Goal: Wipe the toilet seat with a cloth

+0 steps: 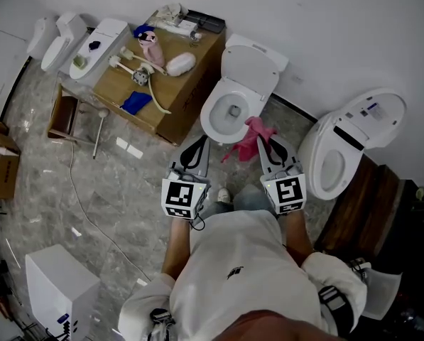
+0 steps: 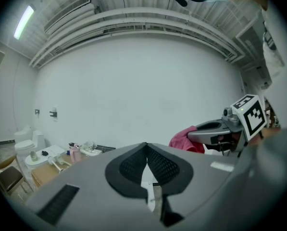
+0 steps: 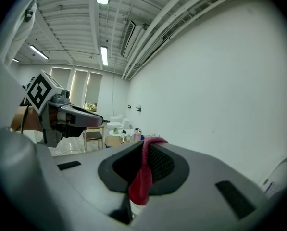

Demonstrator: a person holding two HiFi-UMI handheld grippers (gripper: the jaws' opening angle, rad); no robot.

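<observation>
Grey stone floor (image 1: 112, 190), white toilet (image 1: 248, 69) with lid up | pink cloth (image 1: 246, 144) crumpled, hanging just beside toilet's front rim | right gripper (image 1: 263, 141) pinching cloth | left gripper (image 1: 200, 143) pressed together, empty, near toilet's front

Pink cloth (image 1: 248, 139) near open toilet (image 1: 209, 112)

White T-shirt (image 1: 233, 261); grey left hand-held gripper (image 1: 200, 142) and right hand-held gripper (image 1: 263, 141), black-and-white marker cubes (image 1: 185, 197).
</observation>
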